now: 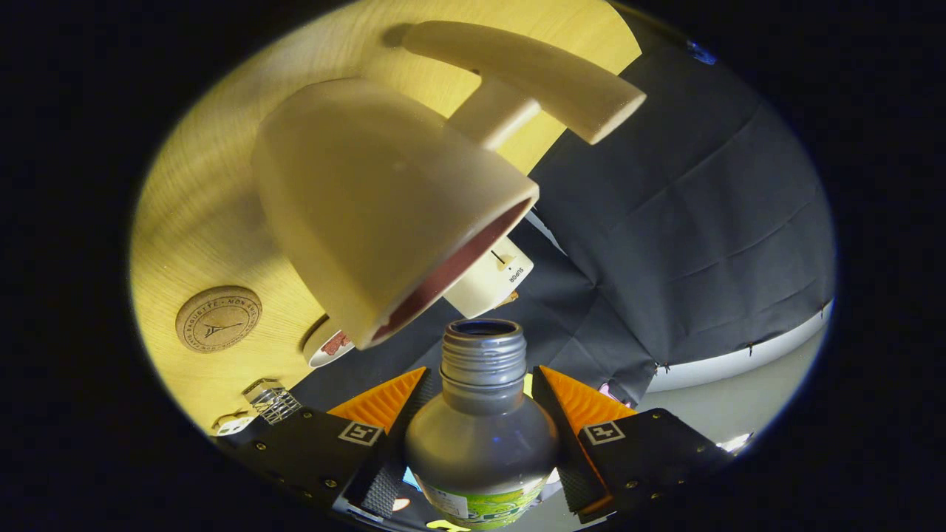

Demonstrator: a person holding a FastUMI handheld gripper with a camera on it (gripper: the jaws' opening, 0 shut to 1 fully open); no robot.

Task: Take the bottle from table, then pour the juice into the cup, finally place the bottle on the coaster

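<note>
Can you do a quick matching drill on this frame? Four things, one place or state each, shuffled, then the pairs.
Things:
1. bottle
2. cup
3. coaster
4. gripper

Places or states:
A. flat round disc on the wooden table, off to one side of the cup
B. uncapped, neck pointing toward the cup's rim
C. shut on the bottle, one of the jaws on each side of its shoulder
D. just ahead of the bottle's open mouth, reddish inside, handle on its far side

Pairs: 1-B, 2-D, 3-A, 4-C
</note>
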